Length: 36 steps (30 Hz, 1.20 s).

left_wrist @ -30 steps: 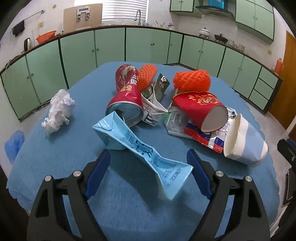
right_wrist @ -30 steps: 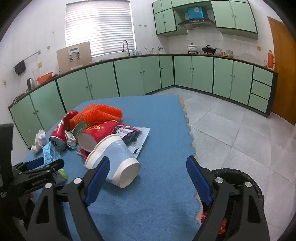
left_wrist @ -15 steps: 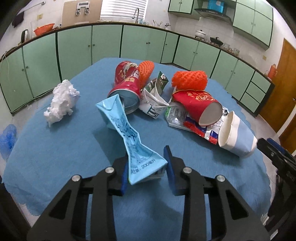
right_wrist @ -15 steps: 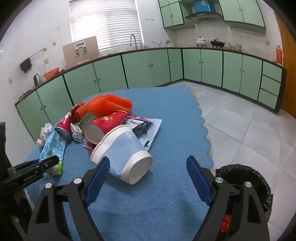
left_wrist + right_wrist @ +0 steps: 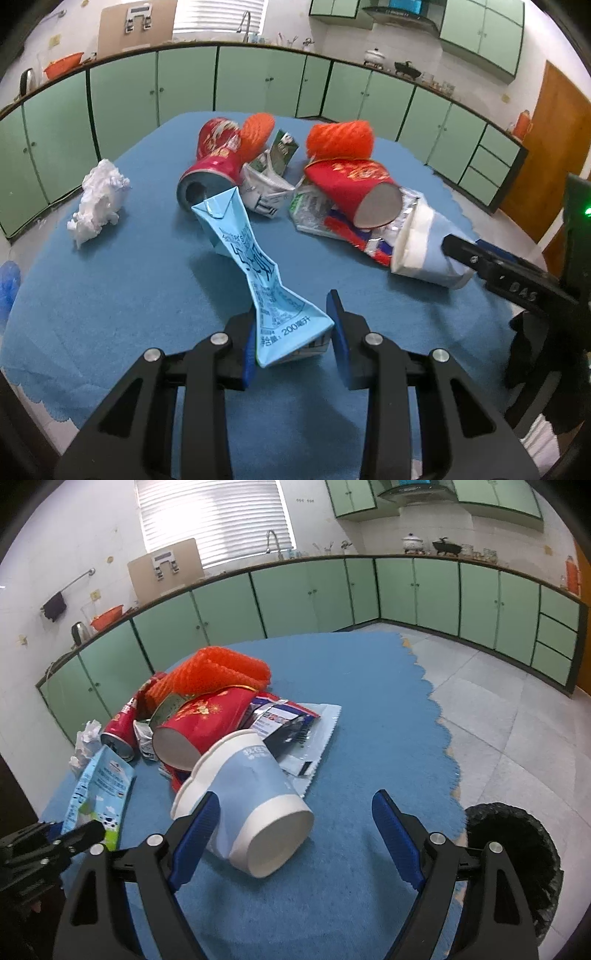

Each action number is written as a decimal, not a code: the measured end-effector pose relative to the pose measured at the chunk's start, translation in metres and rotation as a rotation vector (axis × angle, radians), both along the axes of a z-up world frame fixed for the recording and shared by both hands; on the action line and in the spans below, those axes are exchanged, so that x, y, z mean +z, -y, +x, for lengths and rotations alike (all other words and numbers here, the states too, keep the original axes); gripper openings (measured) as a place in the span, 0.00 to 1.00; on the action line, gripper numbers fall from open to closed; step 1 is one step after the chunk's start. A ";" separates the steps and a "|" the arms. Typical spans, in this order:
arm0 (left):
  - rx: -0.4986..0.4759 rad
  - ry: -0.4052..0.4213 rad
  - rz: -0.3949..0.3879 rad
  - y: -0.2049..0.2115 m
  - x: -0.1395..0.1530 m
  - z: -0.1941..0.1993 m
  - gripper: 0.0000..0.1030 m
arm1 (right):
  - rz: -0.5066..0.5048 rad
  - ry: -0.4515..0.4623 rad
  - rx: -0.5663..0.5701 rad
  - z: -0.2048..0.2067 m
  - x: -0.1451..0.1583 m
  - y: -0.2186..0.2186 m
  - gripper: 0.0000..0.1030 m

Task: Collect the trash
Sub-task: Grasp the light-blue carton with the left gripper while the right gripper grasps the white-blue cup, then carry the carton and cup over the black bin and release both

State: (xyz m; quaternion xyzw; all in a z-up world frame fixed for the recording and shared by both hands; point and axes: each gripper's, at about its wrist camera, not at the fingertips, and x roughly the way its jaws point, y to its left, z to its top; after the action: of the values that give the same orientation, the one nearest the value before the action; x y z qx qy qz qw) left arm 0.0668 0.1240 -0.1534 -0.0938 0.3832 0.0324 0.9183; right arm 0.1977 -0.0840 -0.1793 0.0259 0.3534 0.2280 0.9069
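Gripping, apparently: left gripper (image 5: 293, 341), blue carton (image 5: 258, 266)

A light-blue carton (image 5: 255, 258) with dark print lies on blue cloth (image 5: 129, 295) near red, gold-patterned cups (image 5: 354, 188).

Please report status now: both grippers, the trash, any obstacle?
Left gripper shut on crushed light-blue carton. Right gripper open around white-and-blue paper cup. No obstacle seen.
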 end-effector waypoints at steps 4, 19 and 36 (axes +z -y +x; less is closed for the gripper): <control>0.007 -0.007 0.022 -0.002 -0.001 0.006 0.32 | 0.002 -0.014 0.074 -0.005 0.001 -0.006 0.69; 0.081 -0.031 0.009 -0.018 -0.002 0.023 0.57 | 0.032 -0.054 0.164 -0.008 0.002 -0.017 0.52; 0.018 -0.012 -0.024 -0.011 0.009 0.007 0.22 | 0.017 0.037 0.190 -0.033 0.033 -0.009 0.42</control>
State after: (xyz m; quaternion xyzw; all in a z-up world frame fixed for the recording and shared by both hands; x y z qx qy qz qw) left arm 0.0733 0.1351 -0.1441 -0.1081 0.3880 0.0368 0.9146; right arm 0.1646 -0.0747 -0.1467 -0.0042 0.3356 0.3162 0.8873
